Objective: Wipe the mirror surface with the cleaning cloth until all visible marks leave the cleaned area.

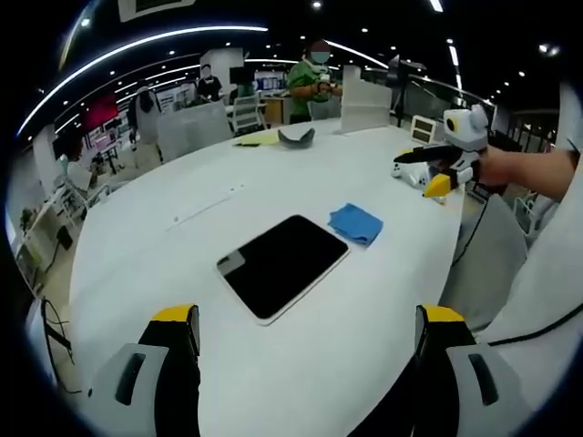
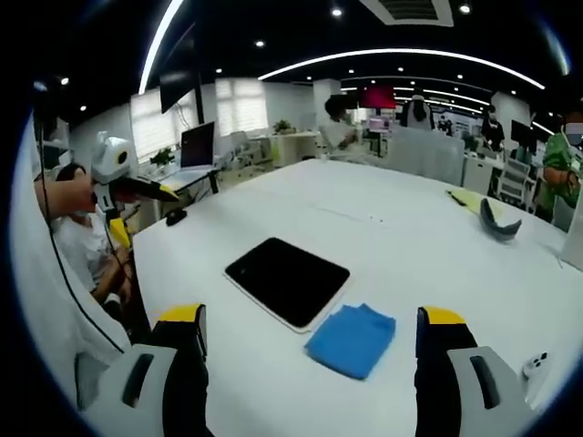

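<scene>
Lying flat on the smooth white counter (image 1: pixel 364 319) is one mirror (image 1: pixel 282 266), a dark glossy rectangle with rounded corners and a pale rim. One soft blue cleaning cloth (image 2: pixel 352 339), crumpled, sits just beside its edge, apart from it. No writing can be read. Left claw (image 1: pixel 308 364) and right claw (image 2: pixel 310 360), yellow-tipped, both stand wide and empty above the counter, short of the mirror.

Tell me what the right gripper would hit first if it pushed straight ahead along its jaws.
Most likely the blue cloth, which lies on the white table right between the open jaws of the right gripper. The dark mirror lies just beyond it, a little left. Depth is uncertain in this fisheye view.
</scene>
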Motion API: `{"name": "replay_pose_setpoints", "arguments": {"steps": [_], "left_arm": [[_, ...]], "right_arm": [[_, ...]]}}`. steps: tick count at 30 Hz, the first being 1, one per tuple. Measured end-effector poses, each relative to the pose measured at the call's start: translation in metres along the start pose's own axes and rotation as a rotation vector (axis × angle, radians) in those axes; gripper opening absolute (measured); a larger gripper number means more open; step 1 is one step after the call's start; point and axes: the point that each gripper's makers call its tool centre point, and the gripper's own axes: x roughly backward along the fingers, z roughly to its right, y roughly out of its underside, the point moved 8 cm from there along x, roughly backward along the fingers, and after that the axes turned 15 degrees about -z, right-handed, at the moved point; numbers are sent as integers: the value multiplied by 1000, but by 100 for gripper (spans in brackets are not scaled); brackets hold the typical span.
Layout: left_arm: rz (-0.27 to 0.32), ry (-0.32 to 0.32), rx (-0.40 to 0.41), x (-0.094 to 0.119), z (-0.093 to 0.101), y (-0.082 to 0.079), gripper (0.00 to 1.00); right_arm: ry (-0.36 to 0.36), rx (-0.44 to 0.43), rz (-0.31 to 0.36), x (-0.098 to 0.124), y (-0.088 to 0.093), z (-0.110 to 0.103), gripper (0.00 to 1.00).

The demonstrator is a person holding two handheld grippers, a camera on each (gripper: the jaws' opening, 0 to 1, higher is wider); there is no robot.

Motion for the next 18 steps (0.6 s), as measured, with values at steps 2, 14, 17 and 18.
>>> {"name": "replay_pose_setpoints", "arguments": {"steps": [2,14,17,18], "left_arm": [[0,-2,5,1,2,1,99],[1,-14,29,5,24,5,99],[-2,-13,41,6,32,7,99],[-5,-14,43,6,34,8,99]], "right_arm": [[-3,22,3,-2,-1,2,92],[-24,81,-14,-29,2,18,79],[-32,111,-23,-35,6,23,74],[-40,109,-27,-37,7,24,73]]}}
